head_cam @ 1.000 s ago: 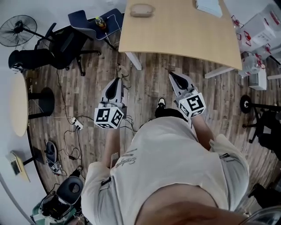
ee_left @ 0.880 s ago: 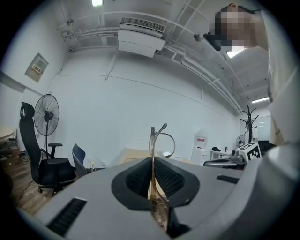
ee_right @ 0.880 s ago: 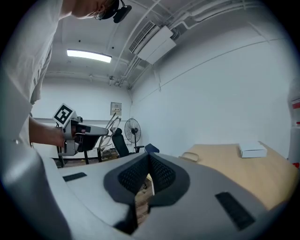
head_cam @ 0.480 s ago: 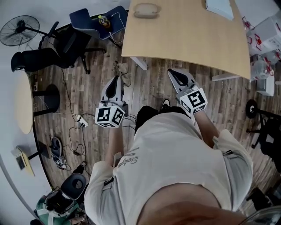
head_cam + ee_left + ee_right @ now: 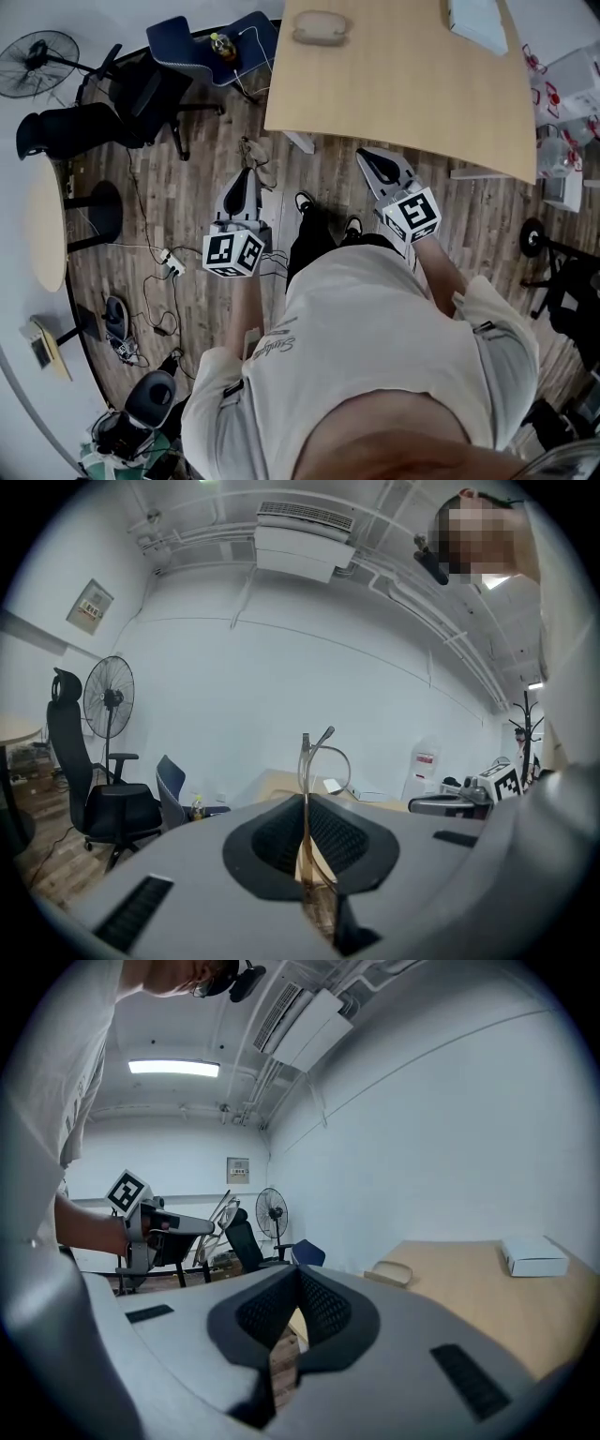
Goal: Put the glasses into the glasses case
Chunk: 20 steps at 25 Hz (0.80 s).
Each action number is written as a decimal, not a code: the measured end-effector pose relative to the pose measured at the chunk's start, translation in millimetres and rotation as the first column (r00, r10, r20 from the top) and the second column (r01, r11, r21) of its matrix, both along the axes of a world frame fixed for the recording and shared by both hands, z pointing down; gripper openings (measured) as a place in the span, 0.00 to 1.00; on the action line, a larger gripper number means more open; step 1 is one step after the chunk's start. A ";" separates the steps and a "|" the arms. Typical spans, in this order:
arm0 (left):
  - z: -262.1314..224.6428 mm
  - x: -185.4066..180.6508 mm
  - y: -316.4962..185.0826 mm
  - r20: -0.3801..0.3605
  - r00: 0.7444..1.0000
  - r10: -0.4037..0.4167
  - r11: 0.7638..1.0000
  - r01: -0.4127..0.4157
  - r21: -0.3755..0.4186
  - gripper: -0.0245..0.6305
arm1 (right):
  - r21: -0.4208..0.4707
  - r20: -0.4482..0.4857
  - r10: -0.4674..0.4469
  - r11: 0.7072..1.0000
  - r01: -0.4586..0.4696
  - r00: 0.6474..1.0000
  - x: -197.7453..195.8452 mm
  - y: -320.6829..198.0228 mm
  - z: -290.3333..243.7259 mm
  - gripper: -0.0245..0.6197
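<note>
black standing fan [image 5: 39, 64] beside black office chair [image 5: 131, 98] | dark blue chair [image 5: 187, 49] near light wooden tabletop [image 5: 403, 94] | white flat box [image 5: 478, 21] on tabletop | white power strip [image 5: 169, 263] on wooden floor [image 5: 187, 169]

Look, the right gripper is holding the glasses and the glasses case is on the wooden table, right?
No. The left gripper holds the glasses, as the left gripper view shows; the right gripper is shut on nothing. The glasses case is on the wooden table.
</note>
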<state>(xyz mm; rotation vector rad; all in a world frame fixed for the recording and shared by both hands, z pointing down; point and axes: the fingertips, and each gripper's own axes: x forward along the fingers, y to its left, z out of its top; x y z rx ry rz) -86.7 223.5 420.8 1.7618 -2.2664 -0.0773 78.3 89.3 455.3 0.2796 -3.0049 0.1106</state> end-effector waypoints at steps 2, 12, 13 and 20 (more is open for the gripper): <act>2.4 -14.5 -5.3 -0.011 1.000 0.004 1.000 -0.004 0.001 0.08 | -0.005 -0.008 0.014 1.000 -0.014 1.000 -9.7 -3.6 -1.6 0.03; -9.9 -108.3 -66.8 0.031 0.996 0.087 0.996 -0.088 0.030 0.08 | 0.033 -0.013 0.089 0.996 -0.088 0.996 -98.1 -48.8 -25.6 0.03; -10.6 -118.6 -72.7 0.046 0.994 0.102 0.994 -0.103 0.023 0.08 | 0.040 -0.006 0.099 0.994 -0.099 0.995 -109.9 -53.8 -30.1 0.03; -13.5 -173.0 -108.9 0.068 0.976 0.208 0.977 -0.210 0.020 0.08 | 0.053 0.008 0.193 0.980 -0.193 0.981 -165.5 -86.3 -41.5 0.03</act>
